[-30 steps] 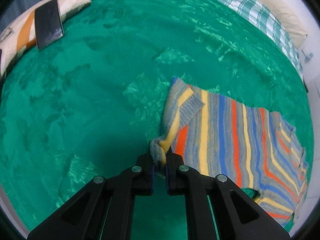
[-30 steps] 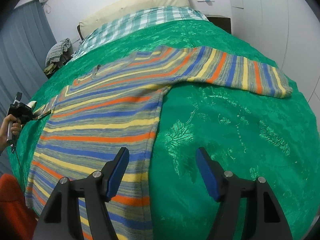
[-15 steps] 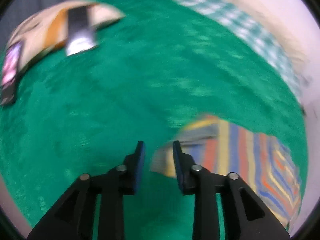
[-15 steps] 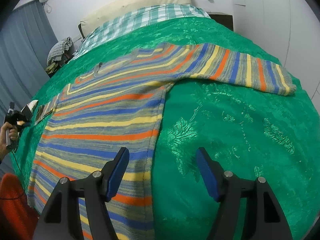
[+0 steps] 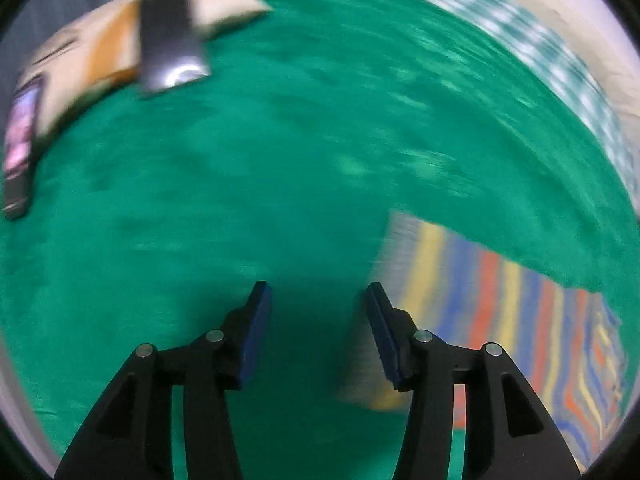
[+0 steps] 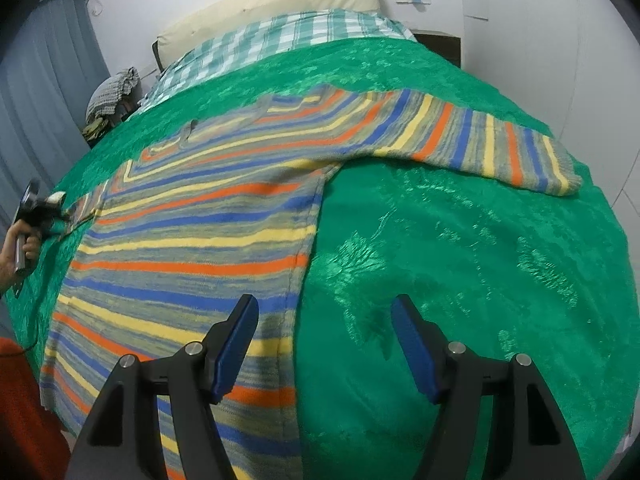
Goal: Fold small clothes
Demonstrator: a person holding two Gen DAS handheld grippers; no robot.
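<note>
A second earlier the left gripper (image 5: 316, 320) was pinching the cuff of the striped knit sweater (image 6: 192, 248); by this moment it had let go, slid off sideways, and its jaws were opening with only bare bedspread between them. The sleeve end (image 5: 432, 280) lay just beside its right-hand finger, not touching as far as the blur let me tell.

The sweater itself was spread flat on the shiny green patterned bedspread (image 6: 460, 260), body towards the person, one sleeve (image 6: 500, 152) stretched out to the right of the right wrist view, the other running towards the left gripper at the far edge. The right gripper (image 6: 324, 344) hovered over the sweater's side seam near the hem, jaws spread wide, gripping nothing.

What I'd worry about: that bedspread looked slick and satiny, so dragging a sleeve across for the fold could slide the whole garment or bunch the cover under it. The knit looked soft, fuzzy and stretchy, so a pinch on one layer could pull the stripes crooked and leave a lumpy fold. A dark phone-like slab (image 5: 172, 44) sat on a cream and orange cushion (image 5: 100, 52) up in the left view, well clear of the sweater.

Further out: a green checked sheet (image 6: 288, 40) and a cream pillow (image 6: 280, 4) at the head of the bed.
</note>
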